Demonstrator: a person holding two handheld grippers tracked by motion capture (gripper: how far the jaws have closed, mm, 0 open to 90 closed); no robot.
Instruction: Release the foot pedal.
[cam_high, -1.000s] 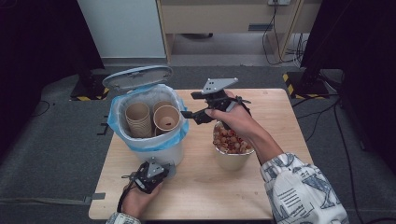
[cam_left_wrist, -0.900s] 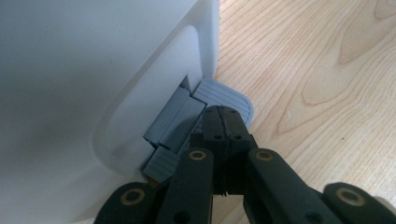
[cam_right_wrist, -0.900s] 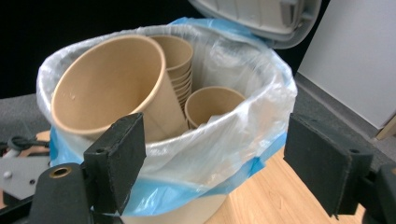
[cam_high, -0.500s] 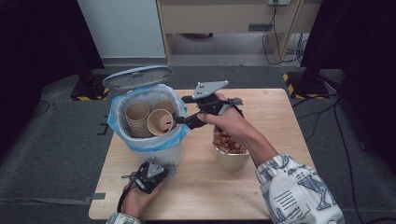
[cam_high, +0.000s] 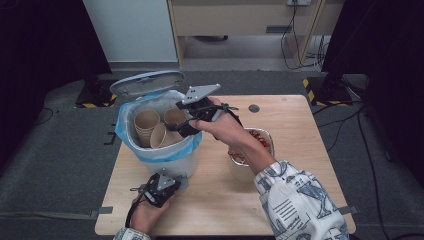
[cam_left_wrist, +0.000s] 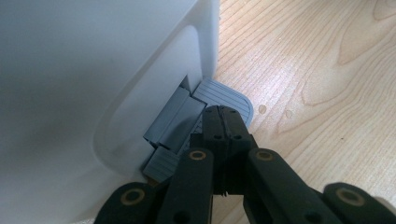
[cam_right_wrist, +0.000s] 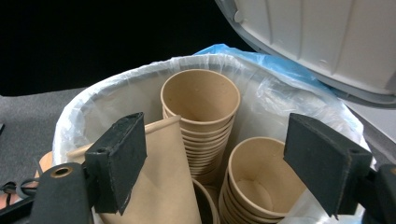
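Right gripper (cam_high: 181, 127) jaws apart over bin (cam_high: 185, 162), ribbed paper cups (cam_right_wrist: 201, 100) inside; left gripper (cam_left_wrist: 224, 122) clenched on grooved grey pedal (cam_left_wrist: 233, 97).

- Bowl of reddish-brown food (cam_high: 260, 137) right of centre on the wooden surface (cam_high: 300, 120)
- Dark round mark (cam_high: 254, 108) near the surface's far edge
- Yellow-black striped tape (cam_high: 315, 89) on the grey floor, upper right

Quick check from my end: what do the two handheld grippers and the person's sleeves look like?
Both are black two-jaw tools with brass-coloured pivot pins. The right gripper carries a grey three-cornered plate and has flat rectangular black pads. The left gripper trails a black cable. The right sleeve is white with a dark blue print.
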